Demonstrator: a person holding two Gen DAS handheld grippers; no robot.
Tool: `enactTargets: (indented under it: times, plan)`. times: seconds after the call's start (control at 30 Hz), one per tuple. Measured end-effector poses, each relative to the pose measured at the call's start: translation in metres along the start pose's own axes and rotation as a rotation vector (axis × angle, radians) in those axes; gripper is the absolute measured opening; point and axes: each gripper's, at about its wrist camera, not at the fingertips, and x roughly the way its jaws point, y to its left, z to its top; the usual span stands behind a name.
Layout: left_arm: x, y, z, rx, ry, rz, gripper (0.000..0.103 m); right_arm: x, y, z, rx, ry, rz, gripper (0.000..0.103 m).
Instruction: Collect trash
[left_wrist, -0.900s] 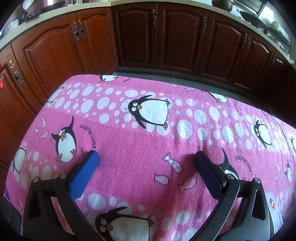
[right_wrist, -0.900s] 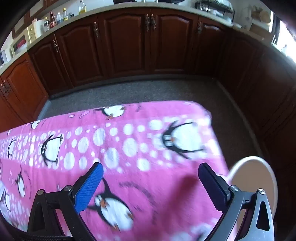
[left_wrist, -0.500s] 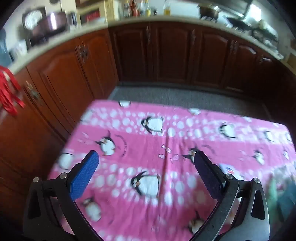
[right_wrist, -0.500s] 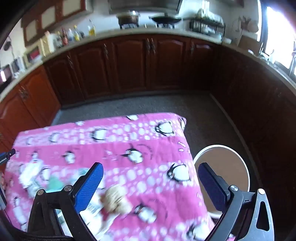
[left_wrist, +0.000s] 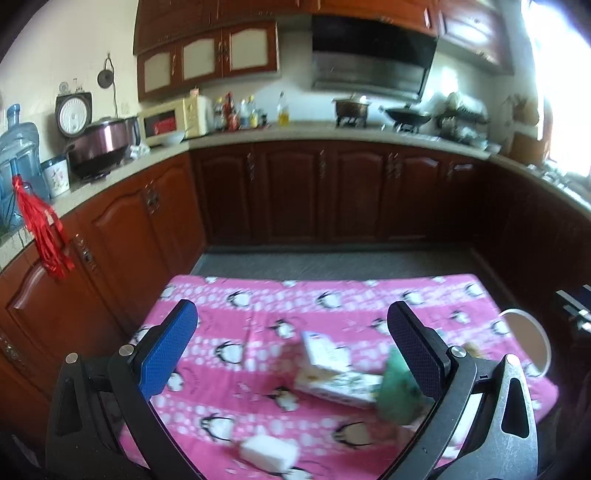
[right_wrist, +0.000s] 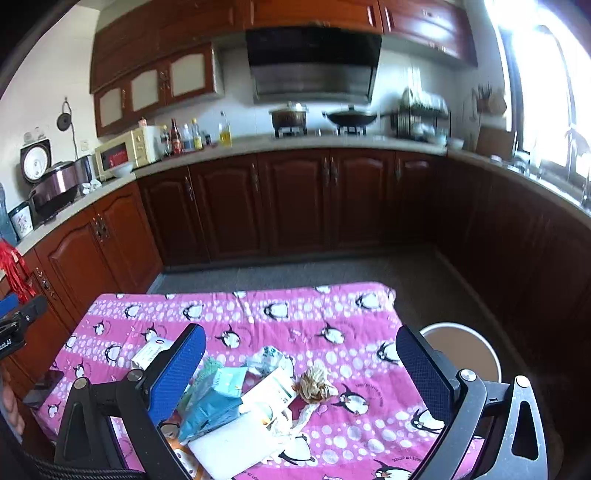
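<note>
A: Where's the trash?
B: Heaped on the pink penguin surface (right_wrist: 332, 314): teal carton (right_wrist: 212, 400), crumpled brown wrapper (right_wrist: 314, 384) (possibly paper; it's blurry), near the white bin (right_wrist: 461, 354).
A: Tongs?
B: Left tongs (left_wrist: 291, 347) and right tongs (right_wrist: 301, 369) both gape wide, holding nothing.

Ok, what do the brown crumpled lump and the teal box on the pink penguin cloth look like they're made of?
Brown crumpled lump: probably thin paper or a wrapper, matte and wrinkled into folds. Teal box: likely printed cardboard, with flat faces and a creased flap, slightly glossy.
</note>
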Motion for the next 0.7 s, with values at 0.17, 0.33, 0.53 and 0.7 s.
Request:
enactTargets:
  times: [0.17,0.33,0.53,0.7]
  plan:
    - [-0.015,-0.018,-0.007,-0.034,-0.049,-0.016,0.102,-0.023,0.006,0.0,0.016,-0.067,-0.002,0.102]
    - [-0.02,-0.029,-0.014,-0.061,-0.082,-0.017,0.102,-0.035,0.005,-0.002,0.011,-0.132,-0.015,0.103]
    - [-0.016,-0.033,-0.02,-0.055,-0.089,-0.005,0.102,-0.037,0.01,-0.003,-0.017,-0.146,-0.027,0.103]
    - [-0.014,-0.036,-0.022,-0.053,-0.093,-0.003,0.102,-0.034,0.006,-0.004,-0.007,-0.138,-0.023,0.103]
